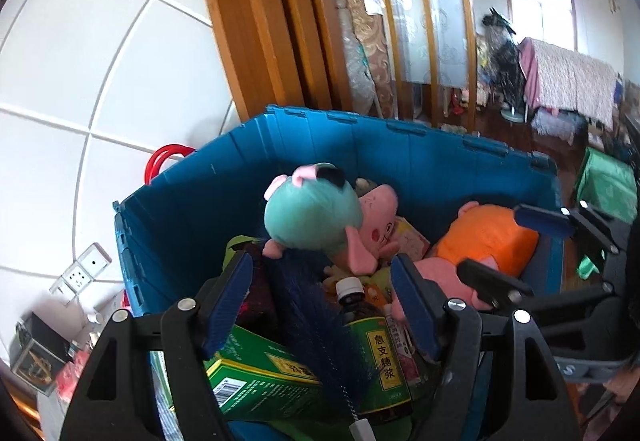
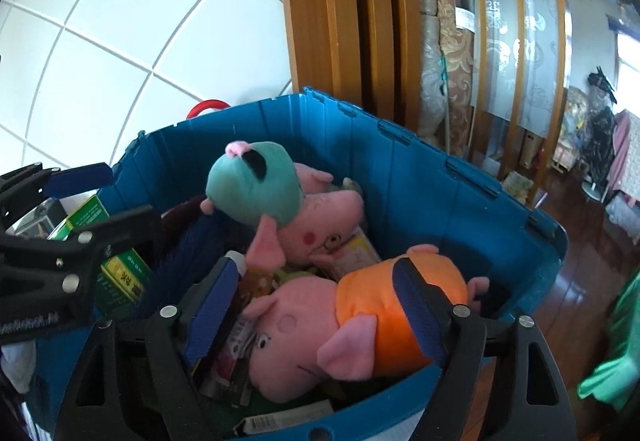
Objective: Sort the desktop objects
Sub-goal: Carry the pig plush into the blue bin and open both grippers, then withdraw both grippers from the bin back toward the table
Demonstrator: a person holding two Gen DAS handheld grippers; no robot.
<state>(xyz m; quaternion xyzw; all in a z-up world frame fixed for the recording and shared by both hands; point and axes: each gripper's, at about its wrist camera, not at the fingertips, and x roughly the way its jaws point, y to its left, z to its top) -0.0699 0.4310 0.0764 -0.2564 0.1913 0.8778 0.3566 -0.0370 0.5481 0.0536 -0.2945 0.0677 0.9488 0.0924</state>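
Note:
A blue plastic crate [image 1: 400,145] [image 2: 440,185] holds a heap of objects. On top lie a pink pig plush in a teal dress [image 1: 316,217] [image 2: 256,185] and a pink pig plush in an orange dress [image 1: 484,241] [image 2: 360,317]. Beneath are a dark syrup bottle with a green label [image 1: 376,345], a green box [image 1: 256,373] [image 2: 120,273] and a dark blue bottle brush [image 1: 316,321]. My left gripper [image 1: 324,301] is open above the bottle and brush, holding nothing. My right gripper [image 2: 316,305] is open, its fingers on either side of the orange-dressed pig.
White tiled wall [image 1: 80,61] stands behind the crate on the left, a wooden door frame [image 1: 260,21] behind it. A wall socket [image 1: 82,273] and small boxes [image 1: 36,353] sit at far left. A green cloth item [image 2: 616,353] lies right.

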